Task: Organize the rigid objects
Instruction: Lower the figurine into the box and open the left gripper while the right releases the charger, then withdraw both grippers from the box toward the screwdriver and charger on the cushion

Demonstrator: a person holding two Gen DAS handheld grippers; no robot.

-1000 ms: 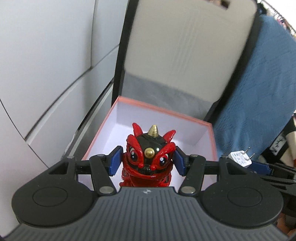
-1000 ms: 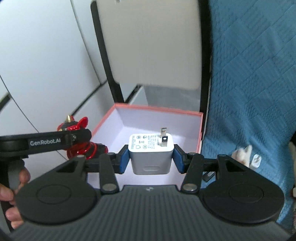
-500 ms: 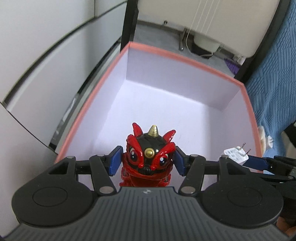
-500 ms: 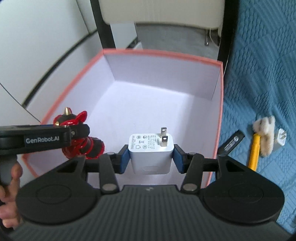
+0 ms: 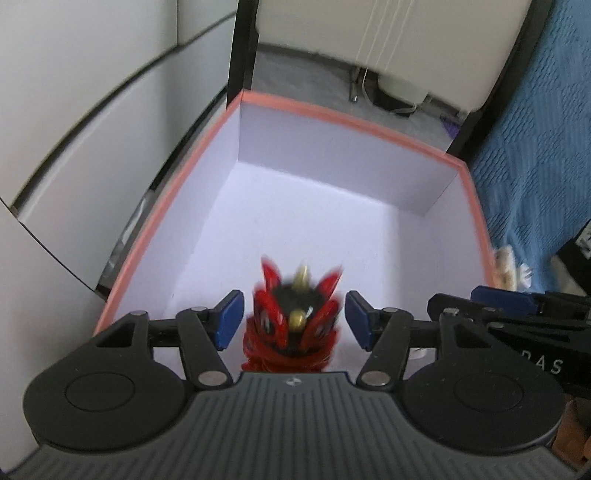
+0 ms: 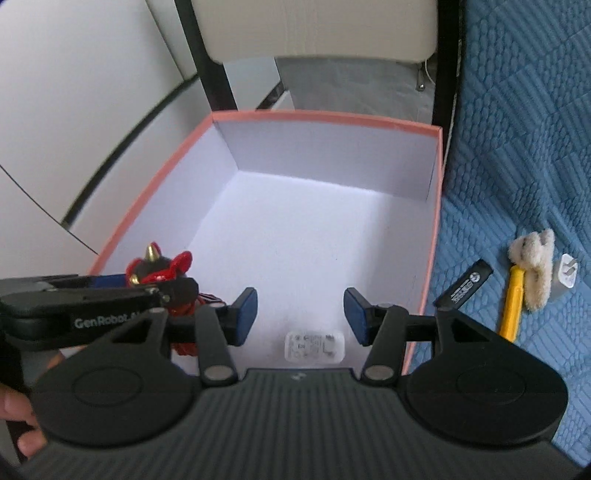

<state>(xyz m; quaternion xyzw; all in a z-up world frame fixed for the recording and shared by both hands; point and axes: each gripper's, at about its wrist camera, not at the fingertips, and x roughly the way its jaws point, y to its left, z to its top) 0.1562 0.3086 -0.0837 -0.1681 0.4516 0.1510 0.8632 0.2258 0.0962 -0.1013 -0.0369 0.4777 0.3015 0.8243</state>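
While the left gripper's (image 5: 291, 319) blue jaws are opening around the blurred, horn-up red-and-black lion figurine (image 5: 293, 325), the down-tilted right gripper (image 6: 300, 314) gapes above the white charger (image 6: 314, 345) lying flat inside the pink-rimmed white box (image 6: 325, 123).

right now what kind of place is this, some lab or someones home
Probably a home, likely a bedroom: a blue quilted bedspread lies beside the pink-rimmed box, a chair with a cream back stands behind it, and pale cabinet panels run along the other side. Nothing suggests a lab.
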